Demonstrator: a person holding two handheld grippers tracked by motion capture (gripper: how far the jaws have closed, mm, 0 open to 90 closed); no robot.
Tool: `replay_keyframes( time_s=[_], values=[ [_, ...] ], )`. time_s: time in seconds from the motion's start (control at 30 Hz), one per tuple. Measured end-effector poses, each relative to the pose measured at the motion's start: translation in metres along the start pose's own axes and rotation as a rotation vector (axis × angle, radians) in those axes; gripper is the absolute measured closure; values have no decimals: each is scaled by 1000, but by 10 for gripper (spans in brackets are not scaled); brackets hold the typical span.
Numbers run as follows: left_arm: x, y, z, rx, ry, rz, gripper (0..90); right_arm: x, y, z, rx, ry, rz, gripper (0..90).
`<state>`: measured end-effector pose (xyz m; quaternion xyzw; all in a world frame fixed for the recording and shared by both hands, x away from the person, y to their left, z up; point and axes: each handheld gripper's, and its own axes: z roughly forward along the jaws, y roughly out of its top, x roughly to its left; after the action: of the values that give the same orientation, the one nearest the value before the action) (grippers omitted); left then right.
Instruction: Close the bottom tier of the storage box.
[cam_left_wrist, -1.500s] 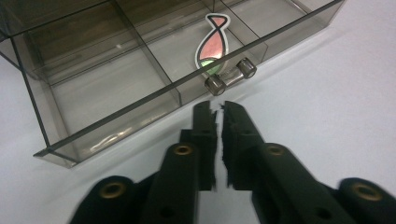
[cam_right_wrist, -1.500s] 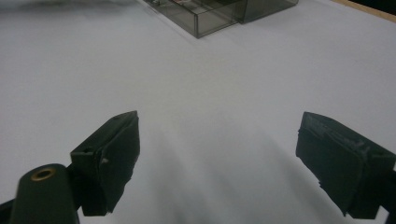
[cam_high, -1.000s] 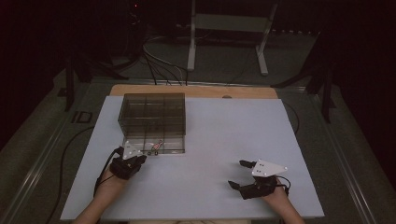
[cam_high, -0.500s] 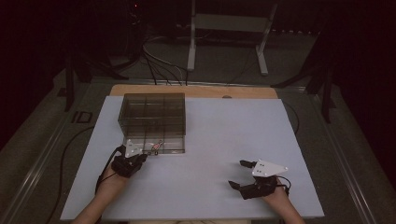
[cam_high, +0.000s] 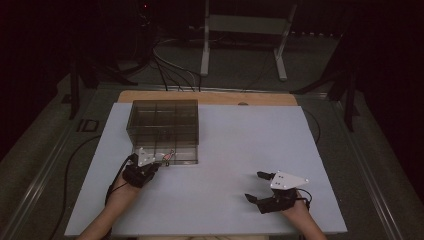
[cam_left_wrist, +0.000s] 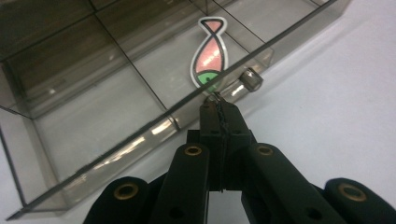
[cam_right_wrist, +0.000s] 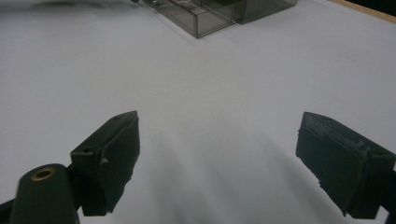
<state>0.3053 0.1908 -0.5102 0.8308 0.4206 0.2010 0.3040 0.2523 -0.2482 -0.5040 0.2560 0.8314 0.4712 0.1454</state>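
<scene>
A smoked clear plastic box (cam_high: 150, 131) with several compartments stands at the left of the white table top (cam_high: 250, 145). My left gripper (cam_high: 162, 159) is at the box's front edge, shut on the green end of a flat pink and green fish-shaped piece (cam_left_wrist: 208, 51). The fish (cam_high: 169, 156) hangs over a front compartment of the box (cam_left_wrist: 93, 112). The tips of this gripper (cam_left_wrist: 218, 99) touch the front rim next to a small round knob (cam_left_wrist: 251, 79). My right gripper (cam_high: 254, 186) rests low at the near right, open with nothing between its jaws (cam_right_wrist: 219, 123).
The box's corner (cam_right_wrist: 210, 16) lies far ahead in the right gripper view, across bare white surface. Beyond the table's wooden far edge (cam_high: 210, 97) stand a white metal frame (cam_high: 242, 35) and cables (cam_high: 165, 65) on a dark floor.
</scene>
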Motion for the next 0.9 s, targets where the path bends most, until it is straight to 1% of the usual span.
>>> replay_keyframes(
  time_s=[0.1,0.37,0.47,0.6,0.7,0.9],
  values=[
    [1,-1,1,11,7,3,895,0,0,0,0,1,0,136],
    [4,-1,2,8,10,-2,894,0,0,0,1,2,0,135],
    [4,0,4,7,8,-5,895,0,0,0,3,2,-1,135],
    [4,2,6,7,16,7,895,0,0,0,-1,1,0,135],
    [5,3,6,5,10,-1,895,0,0,0,-2,0,0,136],
    [5,6,9,6,11,4,895,0,0,0,-2,0,1,135]
  ],
)
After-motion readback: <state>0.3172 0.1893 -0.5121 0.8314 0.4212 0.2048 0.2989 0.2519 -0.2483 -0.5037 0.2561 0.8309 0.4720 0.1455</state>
